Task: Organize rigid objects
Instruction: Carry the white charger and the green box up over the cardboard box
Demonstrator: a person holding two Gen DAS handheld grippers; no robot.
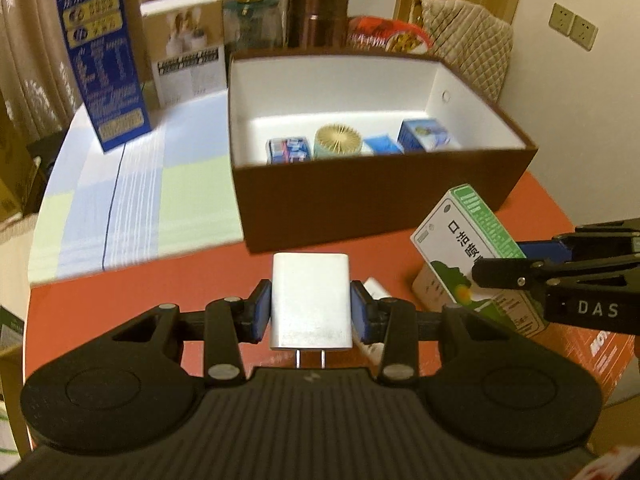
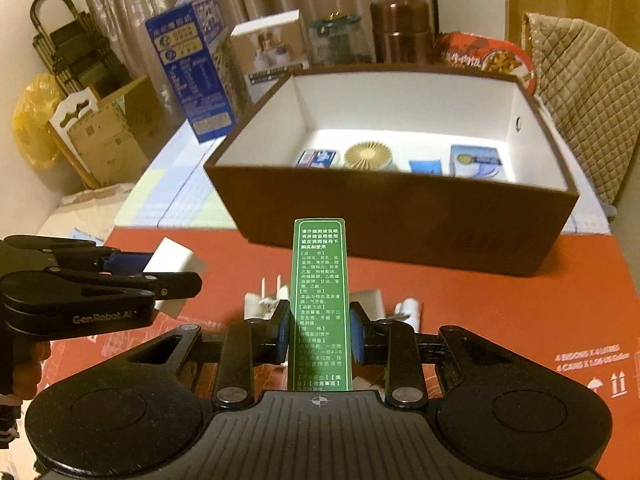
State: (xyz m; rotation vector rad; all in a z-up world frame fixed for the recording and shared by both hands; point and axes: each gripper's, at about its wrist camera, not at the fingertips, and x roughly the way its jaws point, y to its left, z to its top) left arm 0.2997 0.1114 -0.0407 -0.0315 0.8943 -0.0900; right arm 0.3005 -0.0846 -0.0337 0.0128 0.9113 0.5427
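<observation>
Left gripper [image 1: 311, 312]: jaws closed on a white charger [image 1: 310, 300], pads pressing its two narrow sides, prongs pointing back toward the camera. Charger is riding clear above the red mat [image 1: 120, 312]. Judged stiff, smooth-shelled, light but dense; likely slippery, so flat side faces are the place to hold, never the prongs.

Right gripper [image 2: 319, 332]: jaws closed on a green carton [image 2: 320, 300], pads pinching its broad faces, carton standing upright, lifted off the mat. Judged very light, thin card, crushable; a gentle squeeze near mid-height seems safest.

White plugs [image 2: 268, 300] are lying on the mat just beyond the right gripper.

Brown box [image 1: 380, 200], open-topped, is sitting beyond both grippers, already holding small cartons and a round fan [image 1: 338, 142] along its near wall.
</observation>
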